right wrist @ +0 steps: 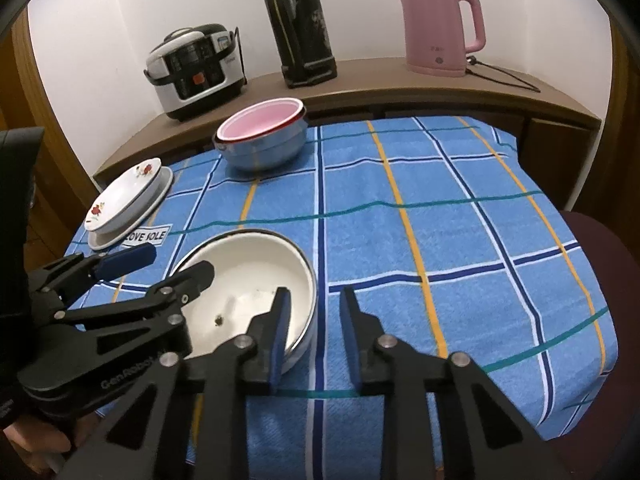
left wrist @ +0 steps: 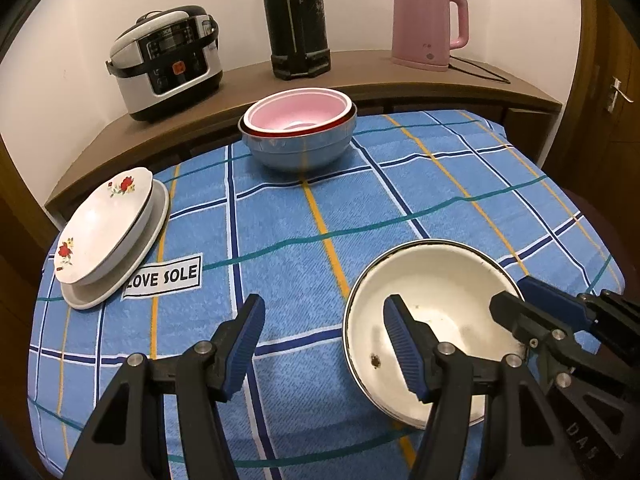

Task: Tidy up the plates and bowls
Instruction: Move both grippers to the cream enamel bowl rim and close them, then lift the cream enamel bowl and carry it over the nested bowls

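Left wrist view: left gripper [left wrist: 324, 336] with jaws wide apart, one ribbed blue pad over the white bowl [left wrist: 436, 320], the other over the checked blue cloth [left wrist: 280, 216]; nothing held.
Only here: right gripper [left wrist: 516, 300] straddling the bowl's far rim.
Right wrist view: right gripper [right wrist: 316, 320], jaws narrowed but with a gap, not yet pinching the bowl's [right wrist: 256, 280] rim.
Only here: a hand [right wrist: 36, 444] at the lower left.
Surface: nested pink bowl [right wrist: 260, 122] in metal bowl [right wrist: 264, 152]; flowered dish [right wrist: 124, 196] stacked on plate [right wrist: 158, 196].
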The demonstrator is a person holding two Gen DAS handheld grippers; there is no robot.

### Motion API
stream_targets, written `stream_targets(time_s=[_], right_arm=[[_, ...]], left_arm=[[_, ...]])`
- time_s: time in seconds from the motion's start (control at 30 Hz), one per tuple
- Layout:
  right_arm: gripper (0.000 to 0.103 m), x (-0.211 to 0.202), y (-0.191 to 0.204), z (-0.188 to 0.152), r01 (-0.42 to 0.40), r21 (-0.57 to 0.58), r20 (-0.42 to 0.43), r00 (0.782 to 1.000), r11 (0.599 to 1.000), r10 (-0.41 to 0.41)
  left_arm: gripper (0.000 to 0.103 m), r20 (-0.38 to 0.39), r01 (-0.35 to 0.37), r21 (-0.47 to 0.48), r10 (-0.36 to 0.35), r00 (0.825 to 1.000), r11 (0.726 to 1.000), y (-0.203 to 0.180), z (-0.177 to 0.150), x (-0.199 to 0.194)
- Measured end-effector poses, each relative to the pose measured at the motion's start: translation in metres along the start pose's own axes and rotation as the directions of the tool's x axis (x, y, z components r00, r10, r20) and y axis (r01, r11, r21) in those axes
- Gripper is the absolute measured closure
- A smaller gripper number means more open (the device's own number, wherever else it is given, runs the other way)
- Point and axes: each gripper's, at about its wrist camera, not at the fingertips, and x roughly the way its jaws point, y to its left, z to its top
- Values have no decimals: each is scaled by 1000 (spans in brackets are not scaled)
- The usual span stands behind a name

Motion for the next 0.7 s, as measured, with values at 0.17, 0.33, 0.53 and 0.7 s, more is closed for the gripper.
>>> stream_targets(time_s=[0.17, 0.33, 0.53, 0.7], right_arm=[[84, 8, 3, -2, -6, -4, -26, 1000, 1000, 6], [87, 9, 6, -3, -8, -9, -30, 1000, 1000, 7], [89, 10, 7, -3, 4, -13, -34, 999, 1000, -4], [93, 10, 8, -4, 9, -10, -39, 999, 1000, -9]], left_arm=[[63, -32, 17, -4, -17, 999, 1000, -1, -2, 9], [67, -42, 21, -3, -21, 999, 1000, -3, -6, 12], [83, -59, 42, -1, -42, 997, 999, -8, -8, 16], [88, -65, 70, -17, -71, 995, 997, -9, -10, 16]])
